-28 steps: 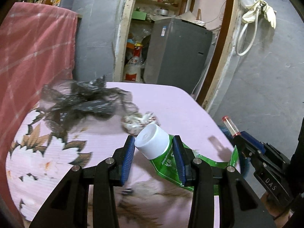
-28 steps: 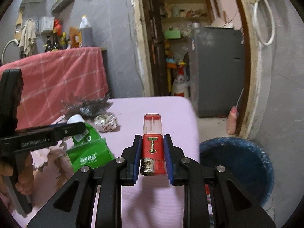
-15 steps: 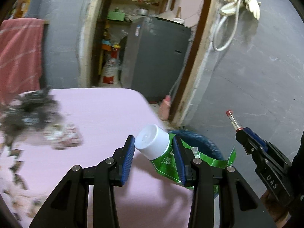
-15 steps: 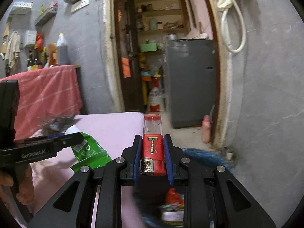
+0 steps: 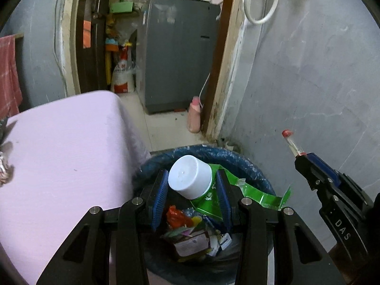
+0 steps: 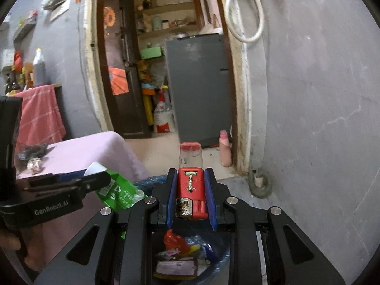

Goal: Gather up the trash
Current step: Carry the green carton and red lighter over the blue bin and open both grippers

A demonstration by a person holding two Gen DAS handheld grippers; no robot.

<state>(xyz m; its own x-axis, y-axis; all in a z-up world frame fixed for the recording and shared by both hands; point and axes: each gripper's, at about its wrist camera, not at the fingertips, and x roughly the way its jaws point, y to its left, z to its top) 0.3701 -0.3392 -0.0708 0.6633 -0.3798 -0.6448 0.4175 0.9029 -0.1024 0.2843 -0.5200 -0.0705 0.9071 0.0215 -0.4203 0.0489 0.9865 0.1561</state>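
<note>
Left wrist: one green pouch with a white cap is being clamped in the left gripper, over one blue-lined bin. Mixed wrappers are lying in the bin. The right gripper is being held to the right, one lighter pinched in it.

Right wrist: one red lighter is being gripped narrowly by the right gripper, above the bin and its wrappers. The pouch is being held in the left gripper beside the one pink table.
</note>
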